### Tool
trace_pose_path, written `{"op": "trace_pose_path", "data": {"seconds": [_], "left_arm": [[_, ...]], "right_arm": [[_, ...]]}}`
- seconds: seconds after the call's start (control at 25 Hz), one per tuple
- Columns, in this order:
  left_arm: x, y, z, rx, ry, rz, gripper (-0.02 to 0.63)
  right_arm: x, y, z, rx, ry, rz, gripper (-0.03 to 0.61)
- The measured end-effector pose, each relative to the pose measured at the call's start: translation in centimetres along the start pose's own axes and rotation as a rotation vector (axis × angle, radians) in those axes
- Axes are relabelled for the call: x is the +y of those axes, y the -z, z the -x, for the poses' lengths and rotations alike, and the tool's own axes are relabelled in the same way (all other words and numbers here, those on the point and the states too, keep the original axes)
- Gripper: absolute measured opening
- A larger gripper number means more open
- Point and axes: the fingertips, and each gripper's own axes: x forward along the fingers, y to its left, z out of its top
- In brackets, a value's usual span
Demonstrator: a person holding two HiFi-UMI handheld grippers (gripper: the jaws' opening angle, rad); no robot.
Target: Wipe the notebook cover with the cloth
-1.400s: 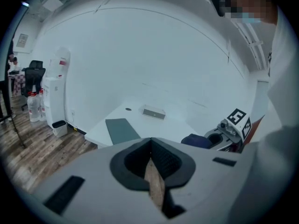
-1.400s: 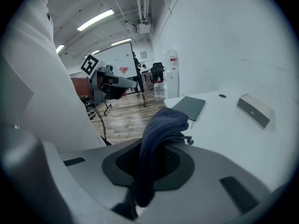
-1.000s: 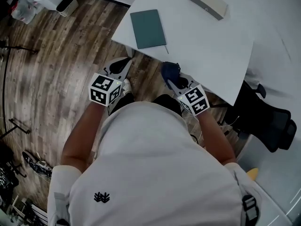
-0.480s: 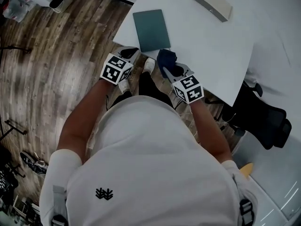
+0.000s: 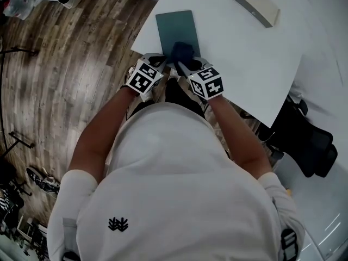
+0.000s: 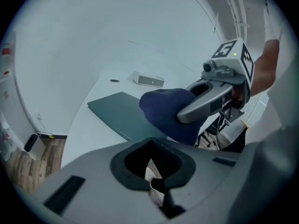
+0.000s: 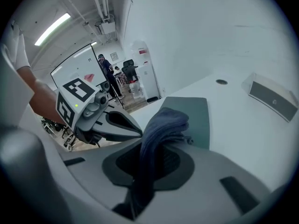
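Observation:
A teal notebook (image 5: 175,26) lies flat near the corner of the white table (image 5: 244,58). My right gripper (image 5: 183,64) is shut on a dark blue cloth (image 5: 182,51), whose bunched end rests at the notebook's near edge. In the right gripper view the cloth (image 7: 163,122) hangs from between the jaws in front of the notebook (image 7: 189,115). My left gripper (image 5: 159,63) is just left of the cloth at the table's edge, shut on nothing. The left gripper view shows the cloth (image 6: 163,112) over the notebook (image 6: 119,115), with the right gripper (image 6: 210,97) behind it.
A flat grey box (image 5: 255,4) lies farther back on the table. A small round hole (image 7: 221,82) sits in the tabletop beyond the notebook. A black office chair (image 5: 304,140) stands to the right. Wood floor (image 5: 65,80) lies to the left.
Both grippers have moved forward from over the floor to the table's edge. The cloth has come onto the notebook's near edge.

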Motion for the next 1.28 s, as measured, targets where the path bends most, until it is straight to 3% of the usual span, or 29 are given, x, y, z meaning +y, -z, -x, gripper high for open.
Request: {"op": "trace_pose_path", "data": {"seconds": [0.28, 0.48, 1.28], "left_arm": [[-0.3, 0.8, -0.7, 0.01, 0.038, 0.013, 0.005], [-0.3, 0.8, -0.5, 0.028, 0.055, 0.041, 0.006], [-0.2, 1.1, -0.4, 0.028, 0.084, 0.082, 0.006]], "right_arm": [[0.8, -0.4, -3.1, 0.065, -0.056, 0.062, 0.043], [0.1, -0.2, -3.7, 0.09, -0.05, 0.064, 0.043], [-9.3, 2.4, 0.8, 0.133, 0.124, -0.017, 0.043]]}}
